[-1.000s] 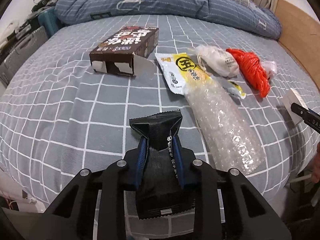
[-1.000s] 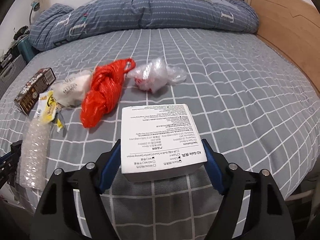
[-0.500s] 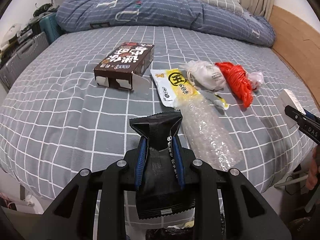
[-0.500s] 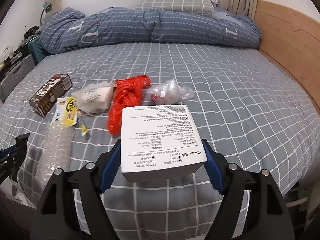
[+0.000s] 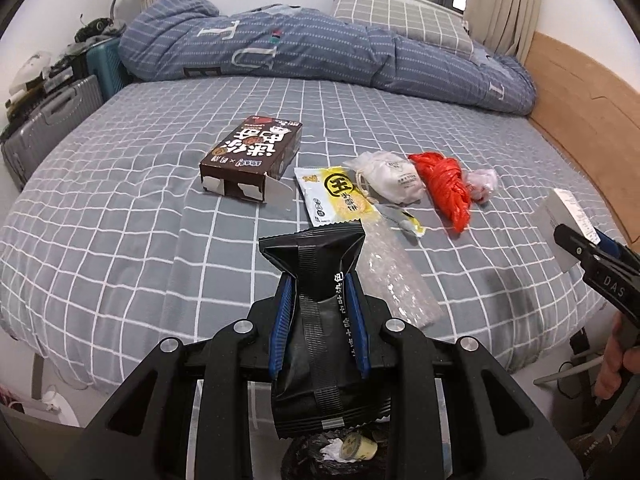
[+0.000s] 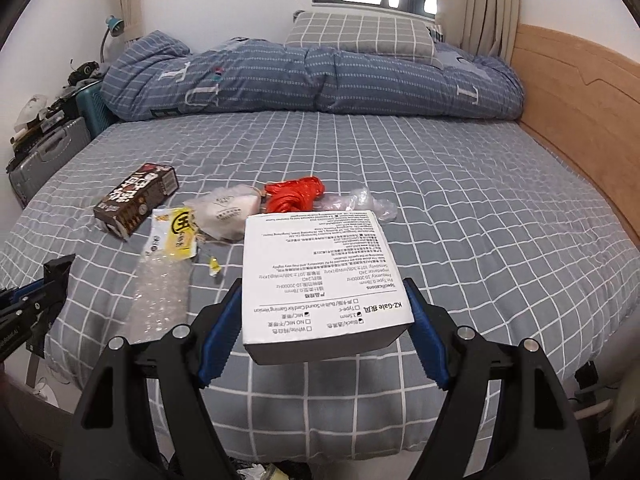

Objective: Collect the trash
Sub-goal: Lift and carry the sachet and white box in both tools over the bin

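Note:
My left gripper [image 5: 320, 292] is shut on a black snack wrapper [image 5: 320, 344], held off the front edge of the bed. My right gripper [image 6: 324, 312] is shut on a white printed box [image 6: 320, 280]; the box also shows in the left wrist view [image 5: 560, 224]. On the bed lie a brown carton [image 5: 252, 156], a yellow packet [image 5: 340, 196], a strip of bubble wrap [image 5: 392, 276], a white mask bag [image 5: 392, 178], a red plastic bag [image 5: 448, 188] and a clear crumpled bag [image 5: 482, 182].
A black trash bag [image 5: 336, 456] with rubbish in it sits below the left gripper. A folded blue quilt [image 6: 312, 76] and a pillow [image 6: 360, 36] lie at the far end of the bed. Suitcases [image 5: 48, 120] stand to the left and a wooden bed frame [image 6: 580, 112] to the right.
Both grippers have pulled back and risen away from the bed with their loads. The trash on the bed looks smaller and farther, and the trash bag has come into view below.

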The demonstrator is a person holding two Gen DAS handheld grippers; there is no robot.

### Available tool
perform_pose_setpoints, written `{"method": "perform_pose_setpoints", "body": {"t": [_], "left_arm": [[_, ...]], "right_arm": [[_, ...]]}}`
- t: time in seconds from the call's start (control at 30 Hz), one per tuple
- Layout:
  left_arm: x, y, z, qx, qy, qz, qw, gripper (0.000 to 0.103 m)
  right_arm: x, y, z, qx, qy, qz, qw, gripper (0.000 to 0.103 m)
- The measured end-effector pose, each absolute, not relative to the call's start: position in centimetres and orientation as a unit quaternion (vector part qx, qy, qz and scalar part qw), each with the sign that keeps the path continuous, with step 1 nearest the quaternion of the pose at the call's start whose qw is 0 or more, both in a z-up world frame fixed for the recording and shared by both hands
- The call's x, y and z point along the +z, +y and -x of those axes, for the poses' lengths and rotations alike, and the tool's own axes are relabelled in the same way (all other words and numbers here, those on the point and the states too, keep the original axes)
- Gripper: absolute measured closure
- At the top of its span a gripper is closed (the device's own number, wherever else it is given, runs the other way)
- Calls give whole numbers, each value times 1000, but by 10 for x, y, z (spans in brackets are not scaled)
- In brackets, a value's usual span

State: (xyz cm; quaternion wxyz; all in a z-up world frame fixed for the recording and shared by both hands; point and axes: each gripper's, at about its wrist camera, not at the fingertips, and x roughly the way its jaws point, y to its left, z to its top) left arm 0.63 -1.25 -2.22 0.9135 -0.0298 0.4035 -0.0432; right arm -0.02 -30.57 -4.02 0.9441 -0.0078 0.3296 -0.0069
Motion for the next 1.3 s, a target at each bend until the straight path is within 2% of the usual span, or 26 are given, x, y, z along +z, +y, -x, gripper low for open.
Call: {"method": "perform_pose_setpoints", "body": {"t": [0.93, 1.3], "left_arm": [[-2, -23, 80, -46, 410, 56, 909, 77], [-21, -29, 113, -51, 432, 38, 900, 77]], "right_arm": [[-13, -280, 97, 10, 324, 8, 946, 30], [-39, -259, 134, 16, 354, 21, 935, 30]]}}
